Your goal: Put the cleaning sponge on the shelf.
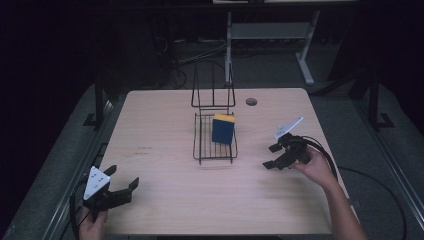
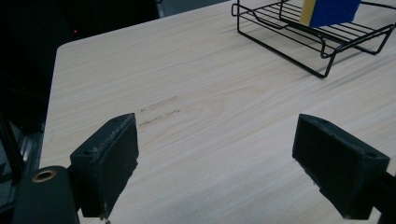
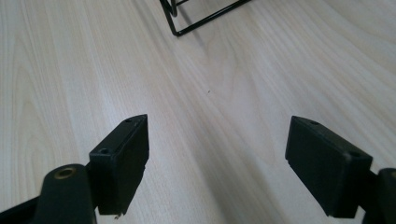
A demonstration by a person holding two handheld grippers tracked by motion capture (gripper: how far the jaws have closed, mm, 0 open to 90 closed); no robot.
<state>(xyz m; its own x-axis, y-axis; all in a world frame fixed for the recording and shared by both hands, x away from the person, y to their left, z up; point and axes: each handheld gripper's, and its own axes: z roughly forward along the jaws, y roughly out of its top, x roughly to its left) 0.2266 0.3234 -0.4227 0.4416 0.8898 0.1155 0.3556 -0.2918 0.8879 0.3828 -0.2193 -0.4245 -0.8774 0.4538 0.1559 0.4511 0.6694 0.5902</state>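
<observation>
A pale wooden tabletop (image 1: 165,195) carries everything, with dark floor around it and a small round hole (image 1: 251,101) near its far edge. At the middle, slightly toward the far side, stands a black wire rack (image 1: 215,150), its flat tray lying on the wood and a tall wire back rising at the far end. Inside the tray a blue sponge with a yellow edge (image 1: 223,129) stands on its side, leaning toward the right side of the rack; the left gripper view catches its lower corner at the top right.

The right gripper (image 1: 274,156) hovers just right of the rack, near the right edge, held in a hand (image 1: 316,167). Its fingers (image 3: 327,165) are spread wide with nothing between them, bare wood below. The left gripper (image 1: 121,180) sits at the near left corner, well apart from the rack, its fingers (image 2: 107,163) likewise spread wide and holding nothing. Faint pencil-like marks (image 2: 159,112) lie on the wood ahead of it.
</observation>
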